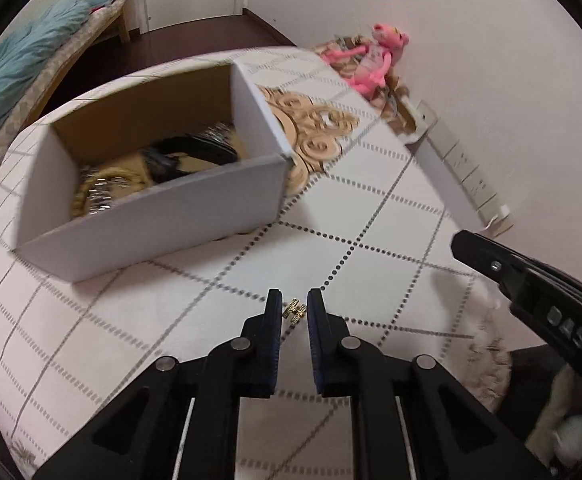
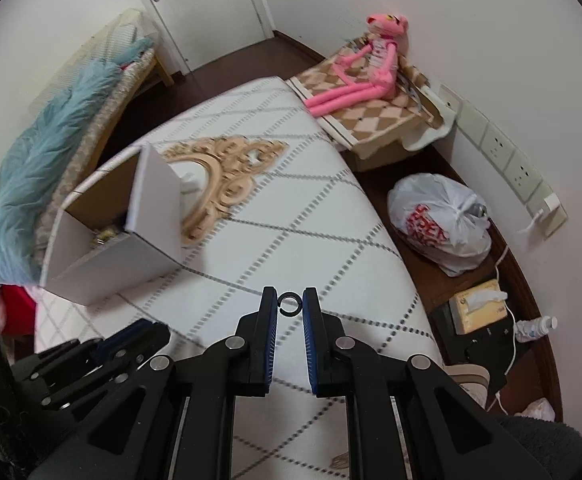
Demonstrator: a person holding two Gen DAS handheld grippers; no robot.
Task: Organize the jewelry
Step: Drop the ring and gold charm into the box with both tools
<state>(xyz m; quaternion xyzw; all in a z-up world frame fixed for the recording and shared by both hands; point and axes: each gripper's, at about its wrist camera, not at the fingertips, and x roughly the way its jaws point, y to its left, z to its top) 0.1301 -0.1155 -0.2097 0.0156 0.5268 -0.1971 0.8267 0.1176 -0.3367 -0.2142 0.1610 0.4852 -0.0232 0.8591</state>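
Observation:
My left gripper (image 1: 295,308) hangs over the white quilted table top (image 1: 371,216), shut on a small gold H-shaped jewelry piece (image 1: 295,311) pinched at its fingertips. An open white cardboard box (image 1: 151,216) stands just ahead and to the left, with black, gold and silver jewelry (image 1: 179,160) piled inside. In the right wrist view my right gripper (image 2: 289,304) is shut on a small black open ring (image 2: 289,303) above the same table. The box (image 2: 91,268) is to its left. The left gripper's fingers (image 2: 147,332) show at lower left there, and the right gripper's fingers (image 1: 475,248) at the right edge of the left wrist view.
An ornate gold-framed mirror (image 2: 219,184) lies flat behind the box. Beyond the table's right edge are a pink plush toy (image 2: 371,64) on a checkered box, a white plastic bag (image 2: 439,220), a tissue box (image 2: 475,312) and wall sockets (image 2: 503,152). A teal blanket (image 2: 51,152) lies on a bench at the left.

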